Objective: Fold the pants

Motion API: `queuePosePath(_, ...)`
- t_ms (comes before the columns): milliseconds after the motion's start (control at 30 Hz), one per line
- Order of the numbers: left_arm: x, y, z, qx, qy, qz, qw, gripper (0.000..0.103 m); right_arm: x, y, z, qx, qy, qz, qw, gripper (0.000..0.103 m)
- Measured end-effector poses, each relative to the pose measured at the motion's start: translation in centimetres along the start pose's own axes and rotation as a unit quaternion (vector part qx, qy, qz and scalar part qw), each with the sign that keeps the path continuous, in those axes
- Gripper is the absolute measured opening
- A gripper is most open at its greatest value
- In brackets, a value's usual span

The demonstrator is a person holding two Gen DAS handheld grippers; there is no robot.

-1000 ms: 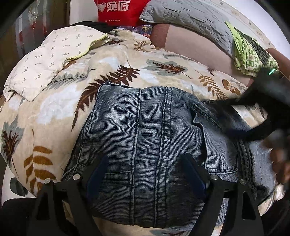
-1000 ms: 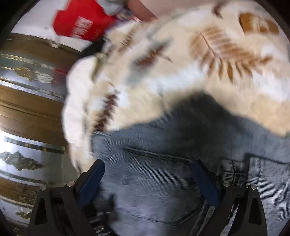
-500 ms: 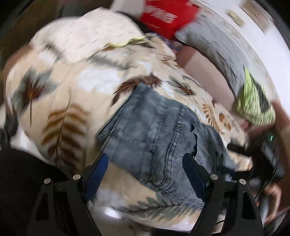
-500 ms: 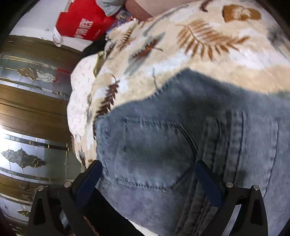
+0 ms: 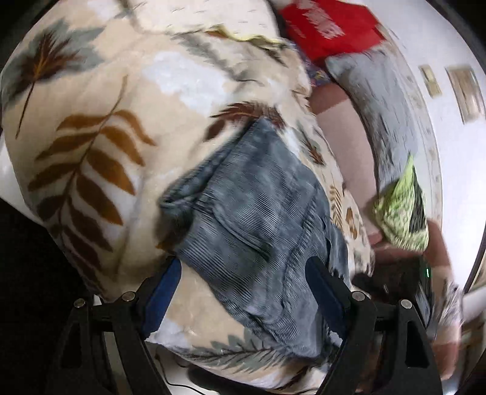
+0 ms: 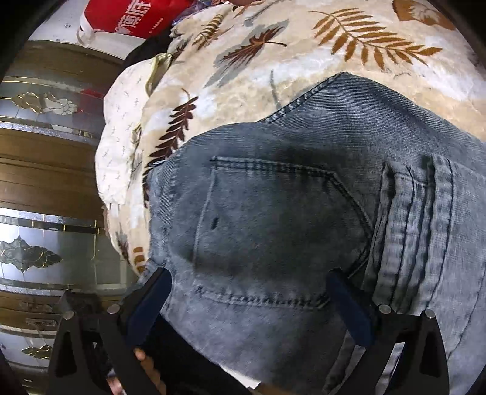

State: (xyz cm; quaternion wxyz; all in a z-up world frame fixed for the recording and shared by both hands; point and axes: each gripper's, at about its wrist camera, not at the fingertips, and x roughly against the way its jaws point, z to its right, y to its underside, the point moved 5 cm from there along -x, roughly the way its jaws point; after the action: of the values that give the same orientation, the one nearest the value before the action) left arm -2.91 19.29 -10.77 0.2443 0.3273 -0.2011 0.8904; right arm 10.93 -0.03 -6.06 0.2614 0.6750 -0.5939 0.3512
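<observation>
Faded blue denim pants [image 6: 303, 212] lie folded on the leaf-print blanket [image 5: 100, 158]; my left gripper [image 5: 243, 291] and right gripper [image 6: 249, 307] hover spread, empty; next, I'd pinch the six-o'clock edge.

Left wrist view smeared by motion: print on the red bag [image 5: 331, 27] unreadable, green patterned cloth [image 5: 402, 209] streaked. The far end of the pants [image 5: 258, 218] is covered by the left gripper [image 5: 243, 291]. In the right wrist view the pants [image 6: 288, 228] are cut off at the right and bottom edges; folded layers underneath cannot be made out.
</observation>
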Motion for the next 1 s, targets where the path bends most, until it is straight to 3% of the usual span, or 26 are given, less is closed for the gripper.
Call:
queuePosePath(100, -0.3, -0.5, -0.2, 0.020, 0.011, -0.003, 0.9997, 0.083, -0.3, 1.1, -0.6, 0.002, -0.026, -0.005, 1.000, 0.103)
queuePosePath(167, -0.6, -1.0, 0.6, 0.016, 0.021, -0.001, 0.9996, 0.079, -2.1, 1.2, 0.0, -0.001, -0.019, -0.017, 1.000, 0.103)
queuePosePath(233, -0.9, -1.7, 0.9, 0.010, 0.009, 0.000, 0.9999, 0.049, -1.8, 1.0, 0.1, -0.016, -0.026, -0.010, 0.999, 0.103)
queuePosePath(267, -1.1, -1.9, 0.9, 0.009, -0.002, 0.001, 1.0000, 0.039, -1.5, 0.9, 0.0, -0.019, -0.030, -0.012, 0.999, 0.103)
queuePosePath(300, -1.5, -1.9, 0.8, 0.006, -0.013, -0.002, 0.9999, 0.020, -1.3, 0.9, 0.0, -0.023, -0.034, -0.014, 0.999, 0.103)
queuePosePath(433, -1.5, -1.9, 0.6, 0.011, -0.017, 0.002, 0.9998, 0.012, -0.3, 1.9, 1.0, -0.025, -0.057, -0.008, 0.998, 0.103)
queuePosePath(500, -0.8, -1.9, 1.1, 0.001, -0.020, 0.012, 0.9997, 0.011, 0.9, 2.7, 1.5, -0.039, -0.088, 0.005, 0.995, 0.103)
queuePosePath(667, 0.9, -1.4, 6.4, -0.092, -0.039, 0.062, 0.9931, 0.010, 7.8, 4.3, 4.0, -0.042, -0.145, 0.102, 0.983, 0.103)
queuePosePath(833, 2.3, 1.8, 15.0, -0.225, -0.044, 0.107, 0.9674, 0.010, 16.6, 5.1, 11.3, -0.075, -0.146, 0.213, 0.963, 0.103)
queuePosePath(1000, 1.8, 9.1, 24.3, -0.377, -0.031, 0.115, 0.9185, 0.009, 21.8, 7.4, 19.6, -0.148, -0.161, 0.289, 0.932, 0.103)
